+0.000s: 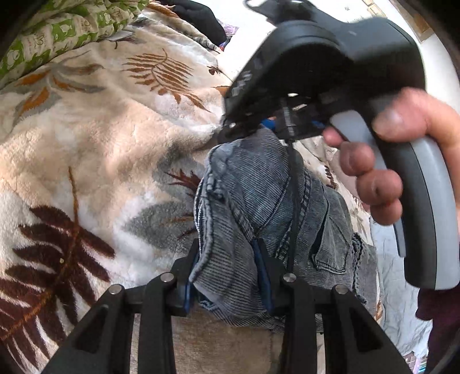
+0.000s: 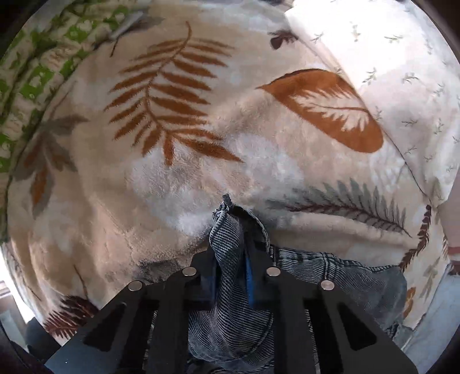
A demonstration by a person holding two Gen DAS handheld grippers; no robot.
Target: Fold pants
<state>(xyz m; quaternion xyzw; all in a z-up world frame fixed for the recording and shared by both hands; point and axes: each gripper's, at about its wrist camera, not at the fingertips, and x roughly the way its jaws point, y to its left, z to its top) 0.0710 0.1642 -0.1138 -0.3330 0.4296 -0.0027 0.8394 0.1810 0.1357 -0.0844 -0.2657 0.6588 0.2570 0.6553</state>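
Observation:
The pants [image 1: 267, 195] are grey-blue washed denim, bunched and lifted above a plush leaf-print blanket [image 1: 115, 149]. My left gripper [image 1: 227, 270] is shut on a fold of the pants near its hem edge. In the left wrist view the right gripper [image 1: 253, 129] sits just beyond, held by a hand [image 1: 382, 172], and pinches the far end of the same fabric. In the right wrist view my right gripper [image 2: 233, 259] is shut on a denim corner [image 2: 230, 230] that sticks up between its fingers, with the rest of the pants [image 2: 345, 273] hanging to the right.
The blanket [image 2: 172, 172] covers the bed. A green-patterned cloth [image 1: 57, 31] lies at the far left, a dark garment [image 1: 198, 17] at the back. A white sprig-print sheet or pillow [image 2: 388, 72] lies at the right.

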